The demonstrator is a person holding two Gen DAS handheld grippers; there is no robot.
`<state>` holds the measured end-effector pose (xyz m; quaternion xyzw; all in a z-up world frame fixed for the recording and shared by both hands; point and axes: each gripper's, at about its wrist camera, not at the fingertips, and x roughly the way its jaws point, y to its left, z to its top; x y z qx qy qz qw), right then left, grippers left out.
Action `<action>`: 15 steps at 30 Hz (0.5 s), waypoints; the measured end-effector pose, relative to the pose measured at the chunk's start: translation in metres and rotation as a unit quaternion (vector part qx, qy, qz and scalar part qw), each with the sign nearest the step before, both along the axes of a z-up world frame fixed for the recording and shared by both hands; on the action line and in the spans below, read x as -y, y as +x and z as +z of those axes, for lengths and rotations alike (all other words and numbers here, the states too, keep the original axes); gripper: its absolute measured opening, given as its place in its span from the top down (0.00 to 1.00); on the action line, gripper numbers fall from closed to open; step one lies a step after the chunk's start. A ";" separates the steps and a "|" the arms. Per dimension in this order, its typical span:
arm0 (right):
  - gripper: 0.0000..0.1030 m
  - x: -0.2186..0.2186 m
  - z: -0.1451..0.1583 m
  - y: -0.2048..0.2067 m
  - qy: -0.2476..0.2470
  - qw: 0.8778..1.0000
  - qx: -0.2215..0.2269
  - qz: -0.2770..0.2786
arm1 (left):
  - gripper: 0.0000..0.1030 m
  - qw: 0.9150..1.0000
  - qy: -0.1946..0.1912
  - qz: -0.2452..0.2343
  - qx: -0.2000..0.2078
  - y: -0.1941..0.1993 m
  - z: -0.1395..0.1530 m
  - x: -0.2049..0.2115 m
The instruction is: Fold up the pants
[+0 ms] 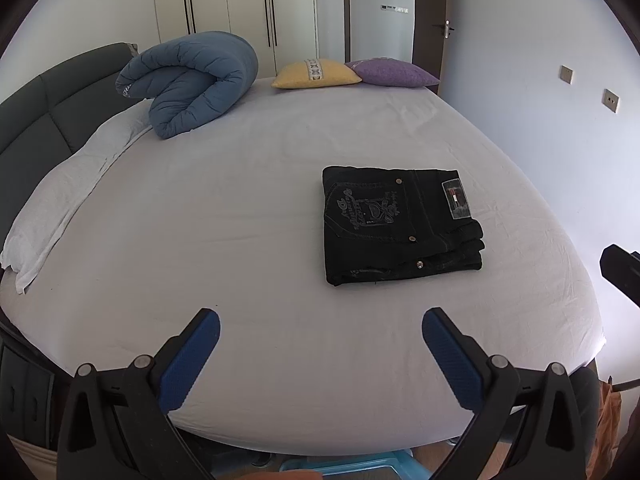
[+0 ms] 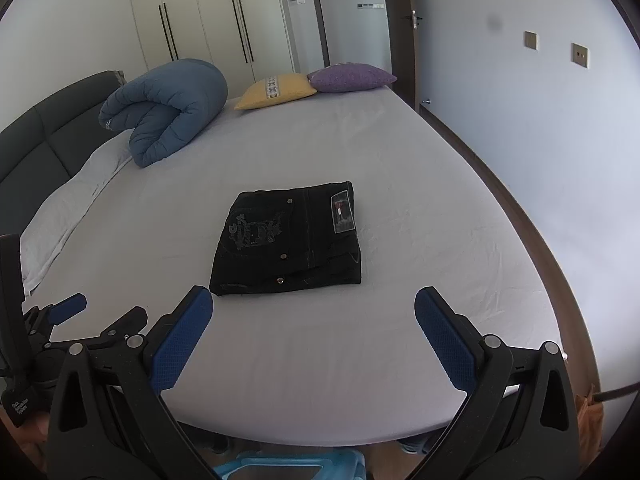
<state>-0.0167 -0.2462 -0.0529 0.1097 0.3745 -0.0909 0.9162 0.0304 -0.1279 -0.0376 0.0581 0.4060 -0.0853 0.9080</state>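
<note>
A dark padded headboard (image 1: pixel 48 108) and a rumpled white pillow (image 1: pixel 68 192) lined the left edge of the bed (image 1: pixel 240 220), with a rolled blue quilt (image 1: pixel 188 84) beside them. Farther right, a yellow cushion (image 1: pixel 316 74) and a purple cushion (image 1: pixel 394 72) sat touching at the far edge, before white wardrobe doors (image 1: pixel 224 4). The black pants (image 1: pixel 396 226) lay folded into a compact rectangle on the sheet, right of centre, label and pocket embroidery facing up. The left gripper (image 1: pixel 320 330) hovered near the bed's front edge, jaws spread wide and holding nothing. The right gripper (image 2: pixel 314 306) hung just before the pants, equally wide and empty.
</note>
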 end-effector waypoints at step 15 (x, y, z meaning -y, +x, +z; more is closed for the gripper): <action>0.00 -0.004 -0.008 -0.007 -0.001 1.000 -0.009 -0.006 | 0.00 1.000 -0.005 0.001 -0.006 0.000 -0.003 0.001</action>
